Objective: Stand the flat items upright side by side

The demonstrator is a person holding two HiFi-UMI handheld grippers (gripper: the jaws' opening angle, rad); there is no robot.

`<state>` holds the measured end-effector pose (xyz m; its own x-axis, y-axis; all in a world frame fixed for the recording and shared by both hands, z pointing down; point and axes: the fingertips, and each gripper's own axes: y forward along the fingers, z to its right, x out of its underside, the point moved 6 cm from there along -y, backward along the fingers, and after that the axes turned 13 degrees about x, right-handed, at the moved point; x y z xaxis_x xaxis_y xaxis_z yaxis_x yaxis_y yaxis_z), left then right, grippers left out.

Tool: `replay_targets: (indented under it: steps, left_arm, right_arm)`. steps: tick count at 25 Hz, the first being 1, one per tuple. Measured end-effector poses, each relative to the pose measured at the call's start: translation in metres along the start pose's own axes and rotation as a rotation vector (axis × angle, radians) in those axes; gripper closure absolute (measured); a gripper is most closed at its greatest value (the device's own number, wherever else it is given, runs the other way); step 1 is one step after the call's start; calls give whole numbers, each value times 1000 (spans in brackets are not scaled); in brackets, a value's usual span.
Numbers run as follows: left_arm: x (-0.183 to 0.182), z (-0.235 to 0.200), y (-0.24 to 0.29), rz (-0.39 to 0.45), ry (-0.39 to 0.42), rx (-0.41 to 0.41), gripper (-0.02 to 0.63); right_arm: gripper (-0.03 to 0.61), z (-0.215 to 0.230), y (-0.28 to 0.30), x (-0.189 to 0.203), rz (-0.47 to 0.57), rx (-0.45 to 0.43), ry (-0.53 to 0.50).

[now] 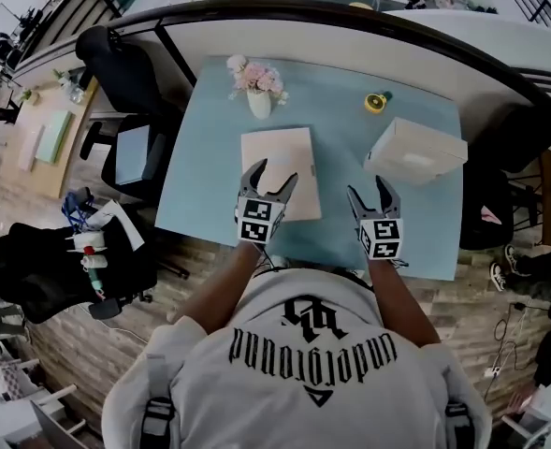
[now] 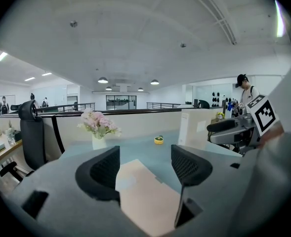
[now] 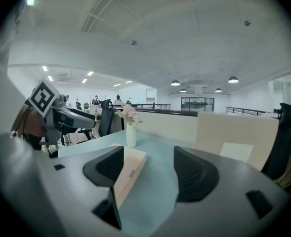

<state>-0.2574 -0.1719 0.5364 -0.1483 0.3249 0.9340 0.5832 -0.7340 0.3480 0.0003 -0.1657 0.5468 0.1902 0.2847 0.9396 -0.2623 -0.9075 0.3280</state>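
Left gripper (image 1: 278, 169) covers the flat box (image 1: 275, 152) at its near edge; that little yellow thing (image 1: 377, 102) is too small to tell, maybe tape.

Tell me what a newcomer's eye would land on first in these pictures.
Two open, empty grippers, the left gripper and the right gripper, hover over the near edge of a pale blue table. A flat beige box lies at the table's middle, under and beyond the left one, while a white box stands to the right. A vase of pink flowers sits at the far edge.
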Motion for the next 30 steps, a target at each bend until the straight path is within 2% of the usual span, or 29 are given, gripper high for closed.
replay_targets:
  steps: [7, 11, 15, 20, 25, 30]
  left_arm:
    - [19, -59, -61, -1, -28, -17, 278]
    - [32, -72, -68, -21, -73, -10, 282]
    - [50, -80, -63, -62, -128, 3, 281]
    - [81, -91, -47, -133, -258, 37, 268]
    - [126, -105, -28, -249, -371, 32, 254]
    - [172, -119, -10, -327, -548, 37, 252]
  right_arm:
    - [259, -86, 15, -16, -18, -36, -20]
    - [258, -107, 28, -16, -52, -79, -41]
    - [256, -117, 48, -5, -129, -137, -45]
    - [253, -125, 82, 28, -296, -222, 13]
    - [244, -125, 120, 69, -466, -290, 82]
    - [233, -124, 150, 102, -616, -341, 153]
